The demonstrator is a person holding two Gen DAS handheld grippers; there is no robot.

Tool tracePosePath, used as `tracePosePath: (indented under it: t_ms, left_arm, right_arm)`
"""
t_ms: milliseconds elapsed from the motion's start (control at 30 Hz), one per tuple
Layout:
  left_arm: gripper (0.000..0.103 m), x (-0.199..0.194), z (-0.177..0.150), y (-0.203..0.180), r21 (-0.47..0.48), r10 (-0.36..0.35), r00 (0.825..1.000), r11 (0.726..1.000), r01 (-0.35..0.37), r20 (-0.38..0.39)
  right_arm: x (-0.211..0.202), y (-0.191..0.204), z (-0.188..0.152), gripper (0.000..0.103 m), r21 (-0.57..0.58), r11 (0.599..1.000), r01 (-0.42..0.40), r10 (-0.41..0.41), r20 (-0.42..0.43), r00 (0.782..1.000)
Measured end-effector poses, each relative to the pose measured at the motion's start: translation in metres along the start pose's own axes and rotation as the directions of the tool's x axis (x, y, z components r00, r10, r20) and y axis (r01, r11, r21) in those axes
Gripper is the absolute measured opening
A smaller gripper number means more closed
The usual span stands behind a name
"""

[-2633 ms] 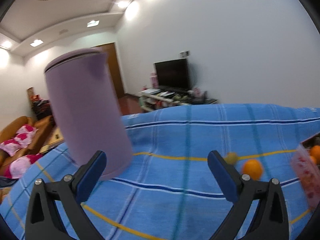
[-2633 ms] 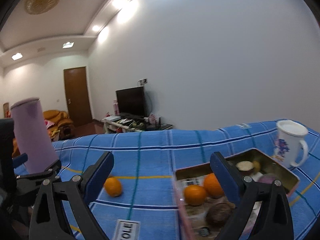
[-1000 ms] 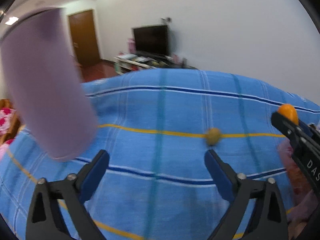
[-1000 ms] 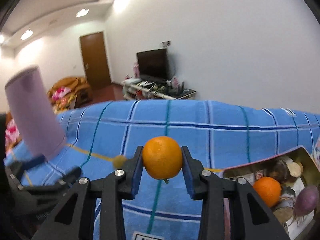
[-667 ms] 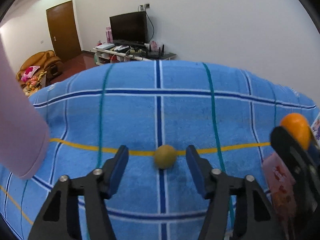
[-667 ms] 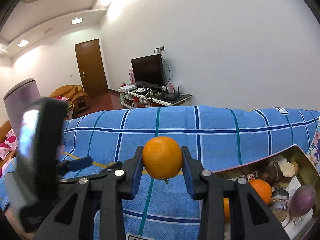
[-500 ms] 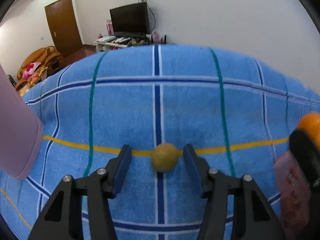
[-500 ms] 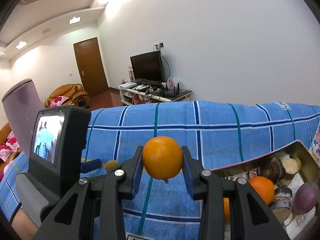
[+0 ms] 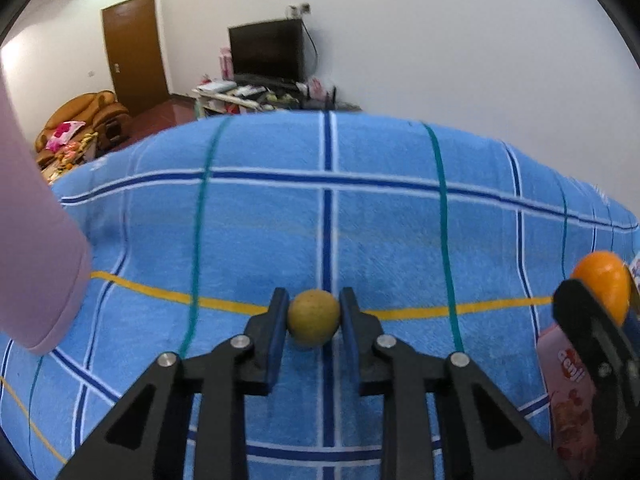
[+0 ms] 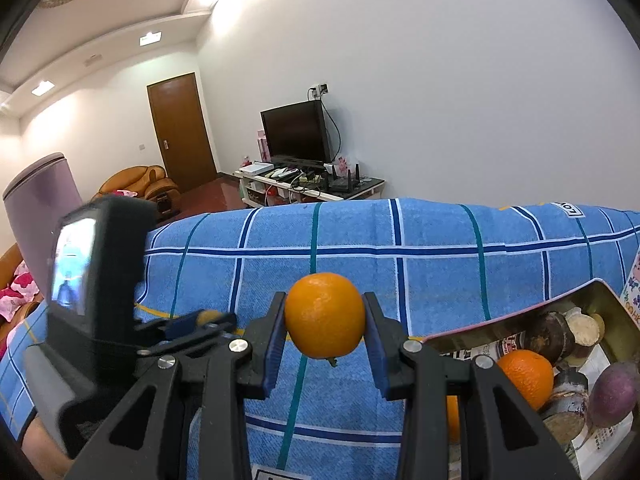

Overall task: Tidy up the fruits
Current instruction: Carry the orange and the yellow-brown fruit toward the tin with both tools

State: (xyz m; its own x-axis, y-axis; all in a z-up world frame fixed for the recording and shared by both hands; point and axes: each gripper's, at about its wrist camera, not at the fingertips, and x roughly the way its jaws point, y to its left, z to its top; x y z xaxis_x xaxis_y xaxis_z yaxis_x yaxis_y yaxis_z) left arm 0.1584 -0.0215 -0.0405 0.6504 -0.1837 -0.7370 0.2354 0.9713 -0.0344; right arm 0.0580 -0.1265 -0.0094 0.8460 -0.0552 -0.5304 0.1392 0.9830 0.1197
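Note:
My left gripper (image 9: 314,318) is shut on a small yellow-brown round fruit (image 9: 313,317) resting on the blue checked cloth (image 9: 380,232). My right gripper (image 10: 325,320) is shut on an orange (image 10: 325,315) and holds it above the cloth; this orange also shows at the right edge of the left wrist view (image 9: 602,286). A metal tin (image 10: 600,292) at the right holds another orange (image 10: 528,374), a purple fruit (image 10: 612,394) and several brown round items. The left gripper shows in the right wrist view (image 10: 208,322), low on the left.
A tall lilac container (image 9: 32,248) stands at the left on the cloth, also in the right wrist view (image 10: 40,200). A pink snack packet (image 9: 568,392) lies at the right. A mug edge (image 10: 634,284) is by the tin.
My left gripper moved up to the small yellow-brown fruit and closed on it. My right gripper took the orange off the cloth and has held it steady above the cloth since.

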Motion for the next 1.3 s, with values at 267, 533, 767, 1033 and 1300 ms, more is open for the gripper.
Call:
tracePosePath:
  t_ms: [267, 533, 767, 1033, 1300]
  left_arm:
    - [0.027, -0.03, -0.016, 0.02, 0.007, 0.165, 0.981, 0.986, -0.167, 0.106]
    - [0.027, -0.046, -0.032, 0.045, -0.064, 0.199, 0.974, 0.979, -0.193, 0.105]
    - [0.027, -0.059, -0.041, 0.047, -0.101, 0.219, 0.969, 0.973, -0.207, 0.119]
    - [0.027, -0.071, -0.048, 0.049, -0.115, 0.218, 0.966, 0.973, -0.203, 0.139]
    - [0.027, -0.074, -0.052, 0.05, -0.12, 0.211, 0.966, 0.974, -0.194, 0.153]
  right_arm:
    - [0.001, 0.013, -0.002, 0.038, -0.036, 0.998, -0.052, 0.051, -0.015, 0.999]
    - [-0.002, 0.031, -0.004, 0.038, -0.1, 0.989, -0.107, 0.106, -0.011, 0.994]
    - [-0.005, 0.042, -0.006, 0.039, -0.137, 0.984, -0.112, 0.113, 0.0, 0.994]
    - [-0.016, 0.05, -0.013, 0.039, -0.175, 0.979, -0.102, 0.107, 0.02, 0.994]
    - [-0.033, 0.053, -0.023, 0.039, -0.19, 0.977, -0.098, 0.106, 0.029, 0.994]
